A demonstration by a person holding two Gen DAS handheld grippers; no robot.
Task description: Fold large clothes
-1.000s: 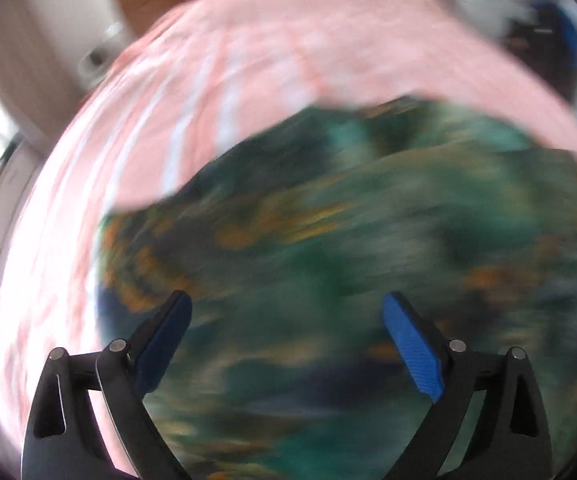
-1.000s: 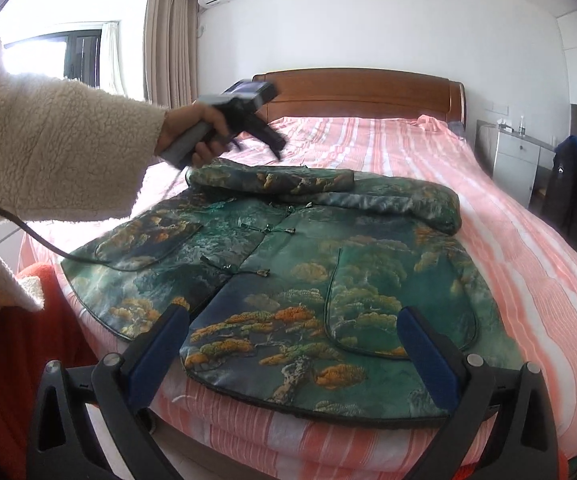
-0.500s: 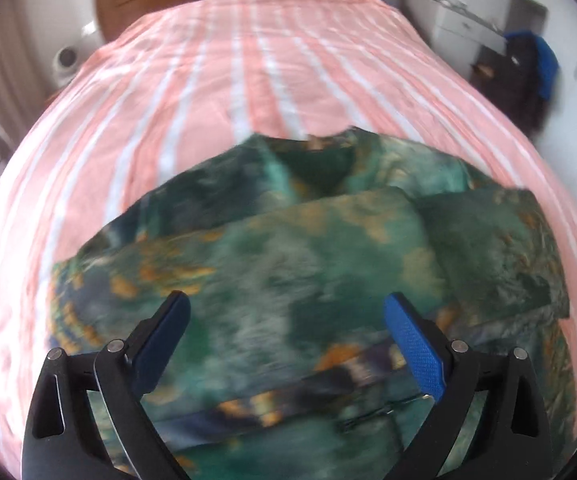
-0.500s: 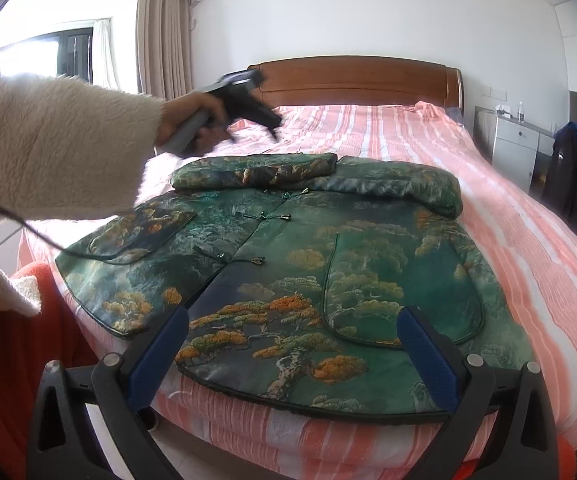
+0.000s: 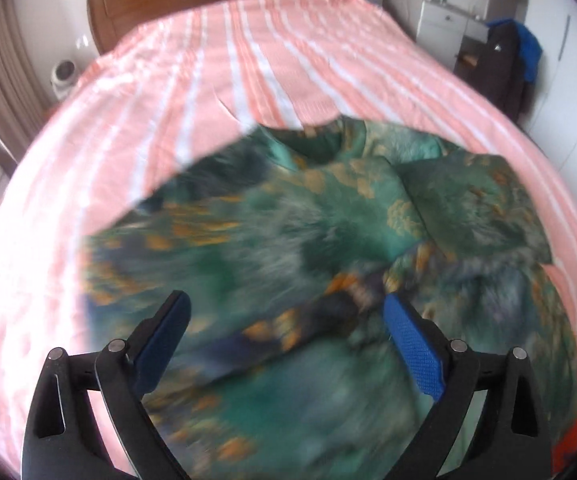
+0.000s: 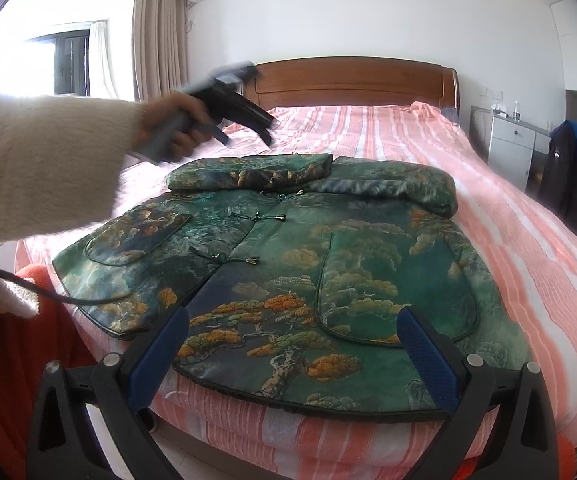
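A large green jacket (image 6: 288, 264) with a pine-tree pattern lies flat, front up, on the pink striped bed (image 6: 528, 248). Both sleeves are folded across its top edge. My right gripper (image 6: 292, 334) is open and empty, low at the bed's near edge over the jacket's hem. My left gripper (image 5: 284, 320) is open and empty, hovering above the jacket (image 5: 288, 248). It also shows in the right wrist view (image 6: 268, 130), held in a hand above the left sleeve, blurred.
A wooden headboard (image 6: 352, 80) stands at the far end. A white bedside cabinet (image 6: 516, 148) and a dark garment with blue cloth (image 6: 572, 176) stand right of the bed. A black cable (image 6: 48, 294) trails over the jacket's left corner. A window (image 6: 68, 64) is at left.
My left gripper has lifted and swung back over the jacket's upper left, staying open. The right gripper has edged slightly closer to the hem. The jacket has not moved.
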